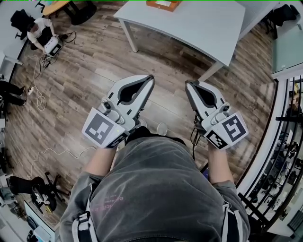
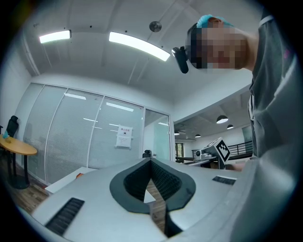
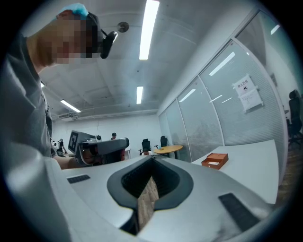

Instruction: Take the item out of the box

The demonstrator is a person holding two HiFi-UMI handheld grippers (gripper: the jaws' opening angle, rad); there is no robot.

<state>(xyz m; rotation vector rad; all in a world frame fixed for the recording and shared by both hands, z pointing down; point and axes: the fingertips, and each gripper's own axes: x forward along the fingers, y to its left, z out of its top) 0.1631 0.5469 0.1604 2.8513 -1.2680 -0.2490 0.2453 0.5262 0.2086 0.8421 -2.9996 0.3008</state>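
status: early, judged not yet begun. neither the box nor its item is touched; reaching the box, opening or entering it, and lifting the item out all remain.

left tongs [image 1: 150, 78]: jaws pressed together at the tips, nothing between them; only wood floor [image 1: 94, 71] shows through the gap behind the tips. held out in front of the person's body, over the floor.

right tongs [image 1: 188, 84]: jaws likewise pressed together, nothing pinched. held just beside the left pair, over the floor, well apart from the box.

box [image 1: 163, 4]: small, flat, rectangular, orange-brown, with a pale panel on its upper face. it lies on a white surface [image 1: 199, 28] ahead of the person, at the far edge of the head view and partly cut off there. in the right gripper view it sits alone on that surface, off to the right of the tongs' line. whether it is lidded or open cannot be told at this range.

item: not visible in any view; presumed inside the box. shape, size and material unknown.

judgement: the person stands short of the surface, so an approach comes before any grasp.
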